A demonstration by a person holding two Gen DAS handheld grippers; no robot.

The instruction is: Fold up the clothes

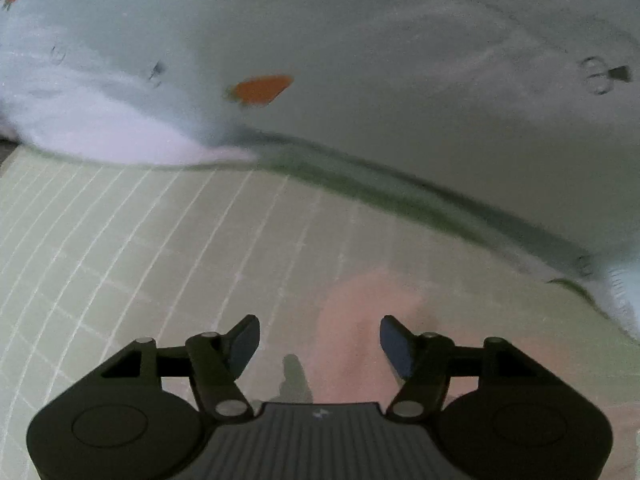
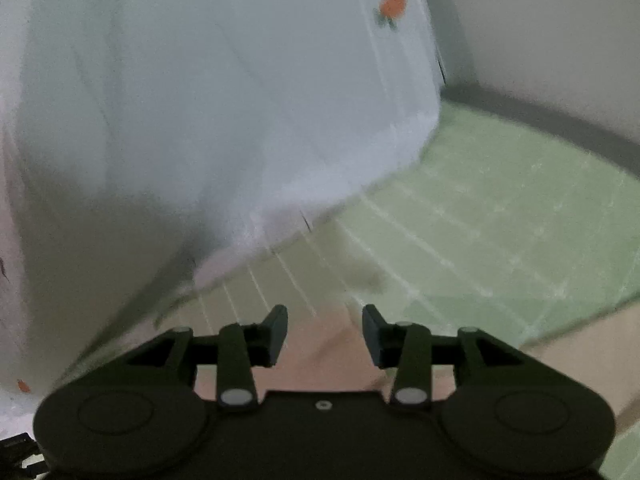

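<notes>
A pale blue-white garment [image 1: 360, 60] printed with small orange carrots [image 1: 260, 89] lies on a light green cutting mat [image 1: 120, 260] with a white grid. In the left wrist view its hem runs across the frame ahead of my left gripper [image 1: 318, 340], which is open and empty above the mat. In the right wrist view the same garment [image 2: 200, 100] fills the left and centre, its edge just ahead of my right gripper [image 2: 325, 330], which is open and empty. Both views are blurred.
The green mat [image 2: 520, 220] stretches to the right in the right wrist view, bounded by a dark edge and a pale wall [image 2: 560, 40]. A pinkish patch [image 1: 368, 312] shows on the mat under the left gripper.
</notes>
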